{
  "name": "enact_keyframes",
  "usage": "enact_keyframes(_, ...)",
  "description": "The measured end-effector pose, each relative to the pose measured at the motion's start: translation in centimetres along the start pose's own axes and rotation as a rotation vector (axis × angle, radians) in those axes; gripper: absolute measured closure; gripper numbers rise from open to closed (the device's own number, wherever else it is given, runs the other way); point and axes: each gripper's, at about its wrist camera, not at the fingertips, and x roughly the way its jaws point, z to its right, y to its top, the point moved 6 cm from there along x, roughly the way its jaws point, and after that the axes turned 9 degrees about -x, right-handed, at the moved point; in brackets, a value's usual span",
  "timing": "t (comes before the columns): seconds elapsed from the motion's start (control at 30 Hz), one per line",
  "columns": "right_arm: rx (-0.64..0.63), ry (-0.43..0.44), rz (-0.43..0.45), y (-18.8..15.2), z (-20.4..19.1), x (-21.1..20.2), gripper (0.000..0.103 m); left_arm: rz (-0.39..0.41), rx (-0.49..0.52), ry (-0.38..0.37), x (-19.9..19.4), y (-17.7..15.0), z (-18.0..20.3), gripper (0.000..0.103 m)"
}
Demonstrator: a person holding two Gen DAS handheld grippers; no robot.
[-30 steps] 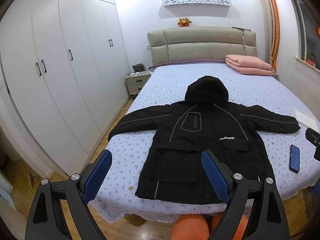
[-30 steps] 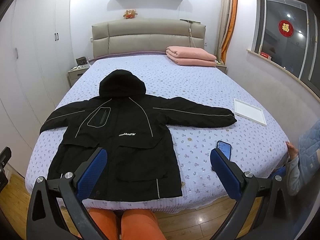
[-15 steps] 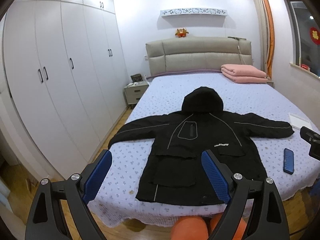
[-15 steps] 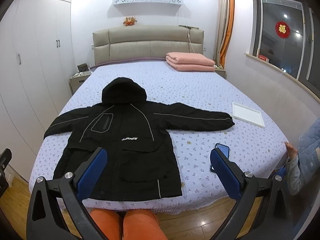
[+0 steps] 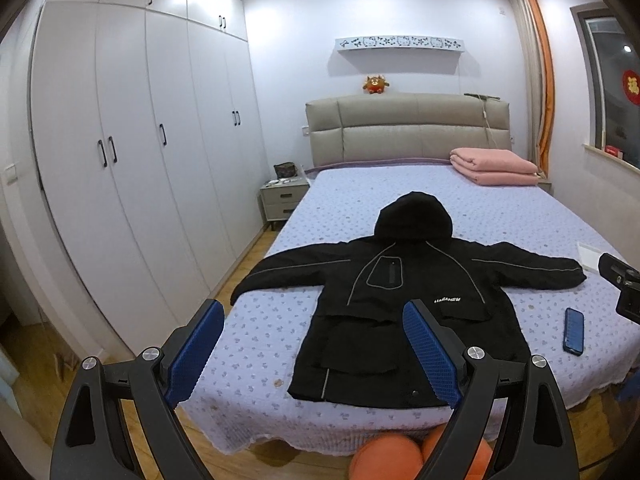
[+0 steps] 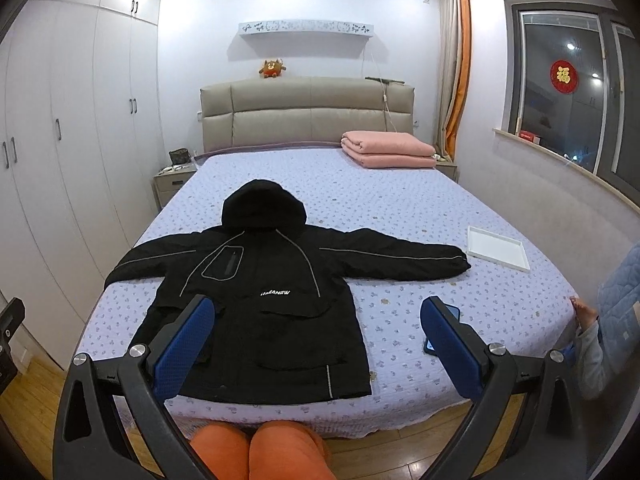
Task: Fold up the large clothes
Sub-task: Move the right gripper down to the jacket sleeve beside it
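A black hooded jacket [image 6: 264, 292] lies face up near the foot edge of the bed [image 6: 400, 208], sleeves stretched toward both side edges, hood pointing at the headboard. Both the left gripper [image 5: 314, 354] and the right gripper [image 6: 316, 348] hang short of the foot edge, jaws spread wide, holding nothing. The jacket looks padded and bulky: soft, limp, probably a bit slick, so it will sag. I'd pinch the sleeve cuffs or hem corners. A phone [image 5: 573, 330] lies beside the right hem.
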Motion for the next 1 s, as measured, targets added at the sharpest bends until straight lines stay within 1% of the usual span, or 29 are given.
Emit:
enact_keyframes(0.07,-0.008,0.031,-0.01,0.1,-0.3,1.4,0.0,-0.017,-0.004,-0.002,1.3,-0.1,0.4,0.011)
enact_keyframes(0.1,-0.009,0.063,-0.011,0.1,-0.4,2.2,0.0,-0.029,-0.006,-0.005,2.2,-0.2,0.7,0.011)
enact_keyframes(0.17,-0.003,0.1,-0.025,0.0,-0.5,4.1,0.0,-0.062,-0.001,-0.013,4.4,-0.6,1.6,0.011)
enact_keyframes(0.23,0.0,0.098,-0.053,-0.6,-0.5,6.7,0.0,-0.108,0.011,-0.018,7.6,-1.4,3.0,0.011)
enact_keyframes(0.3,0.005,0.1,-0.114,-1.9,-0.5,10.5,0.0,-0.143,0.019,-0.027,10.4,-2.3,4.4,0.011)
enact_keyframes(0.37,0.031,0.117,-0.198,-4.0,-0.2,15.5,0.0,-0.2,0.034,-0.045,14.8,-3.7,6.6,0.011)
enact_keyframes(0.4,0.053,0.12,-0.252,-5.4,0.1,18.6,0.0,-0.225,0.041,-0.056,17.0,-4.4,7.7,0.011)
enact_keyframes(0.47,0.079,0.118,-0.327,-7.5,0.8,23.4,0.0,-0.259,0.046,-0.081,21.2,-5.6,10.1,0.011)
enact_keyframes(0.5,0.083,0.106,-0.373,-8.6,1.3,26.6,0.0,-0.27,0.051,-0.094,22.9,-6.0,11.1,0.011)
enact_keyframes(0.53,0.081,0.091,-0.399,-9.3,1.6,28.7,0.0,-0.284,0.061,-0.114,25.8,-6.4,12.9,0.011)
enact_keyframes(0.6,0.08,0.052,-0.452,-10.5,2.5,33.6,0.0,-0.303,0.076,-0.134,29.7,-6.8,15.3,0.011)
enact_keyframes(0.63,0.092,0.039,-0.478,-10.9,3.2,36.4,0.002,-0.326,0.09,-0.148,32.6,-7.1,17.2,0.011)
enact_keyframes(0.7,0.155,0.034,-0.5,-11.1,4.9,40.2,0.003,-0.361,0.105,-0.169,35.8,-7.3,19.8,0.011)
enact_keyframes(0.73,0.202,0.04,-0.495,-11.0,6.2,41.7,0.003,-0.388,0.119,-0.19,37.8,-7.4,21.7,0.011)
enact_keyframes(0.77,0.241,0.048,-0.482,-10.8,7.2,42.7,0.003,-0.407,0.132,-0.205,38.9,-7.5,23.0,0.011)
enact_keyframes(0.83,0.318,0.068,-0.447,-10.2,9.8,44.6,0.003,-0.437,0.158,-0.227,40.6,-7.5,25.5,0.011)
enact_keyframes(0.87,0.353,0.058,-0.442,-10.0,11.5,45.3,0.003,-0.451,0.172,-0.236,41.2,-7.5,26.7,0.011)
enact_keyframes(0.93,0.39,0.029,-0.446,-9.7,14.7,46.3,0.003,-0.479,0.216,-0.251,42.2,-7.6,29.6,0.011)
enact_keyframes(1.0,0.42,-0.031,-0.478,-9.8,18.9,47.3,0.003,-0.495,0.254,-0.249,42.9,-7.5,31.4,0.011)
